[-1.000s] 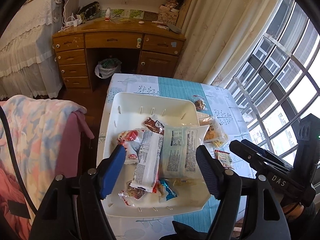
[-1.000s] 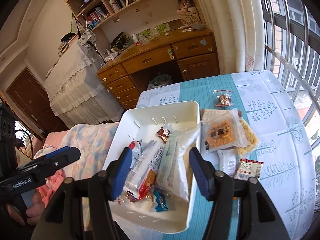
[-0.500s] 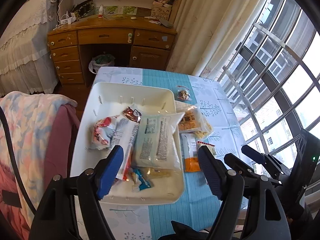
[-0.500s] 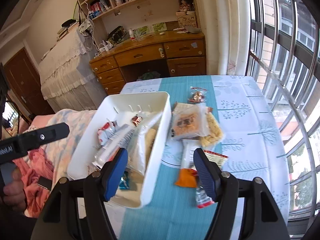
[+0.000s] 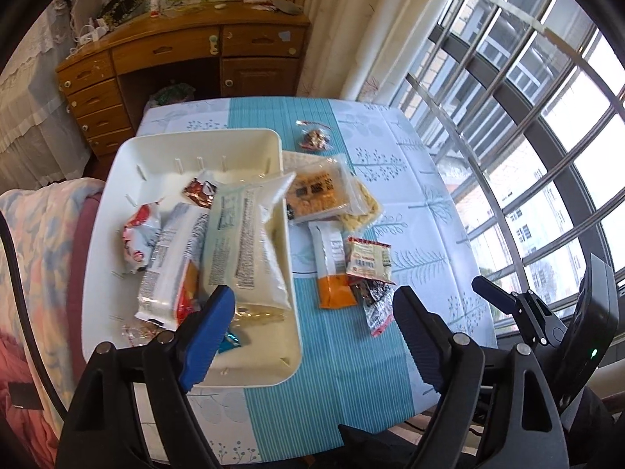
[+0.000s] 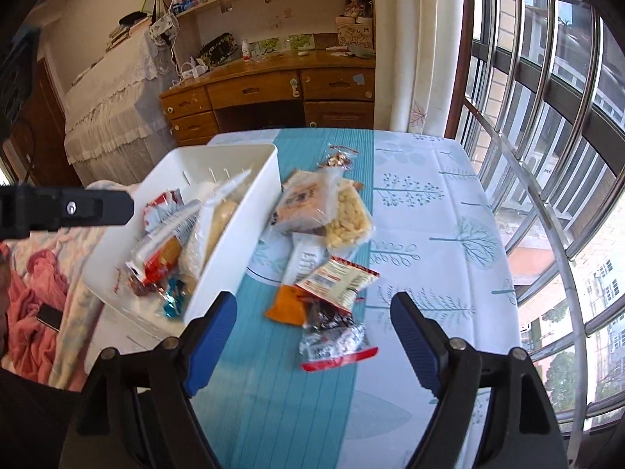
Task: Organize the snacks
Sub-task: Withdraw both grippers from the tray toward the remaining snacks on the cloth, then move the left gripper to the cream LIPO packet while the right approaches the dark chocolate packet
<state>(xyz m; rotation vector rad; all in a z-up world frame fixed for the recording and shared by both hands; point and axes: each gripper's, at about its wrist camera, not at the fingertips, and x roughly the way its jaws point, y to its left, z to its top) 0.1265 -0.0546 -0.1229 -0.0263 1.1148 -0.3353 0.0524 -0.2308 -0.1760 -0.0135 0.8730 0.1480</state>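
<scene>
- The white bin [image 5: 117, 179] sits on the counter's [image 5: 410, 179] left side, stuffed with snack packets; the largest, a pale long packet [image 5: 246, 234], leans over its right wall.
- More loose snacks [image 6: 332, 211] lie just beside the bin on the blue stripe.
- The left hand-held gripper [image 5: 312, 332] has just been widening, nothing between its jaws.
- The right hand-held gripper [image 6: 312, 336] likewise, empty, above a foil packet [image 6: 332, 340].
</scene>
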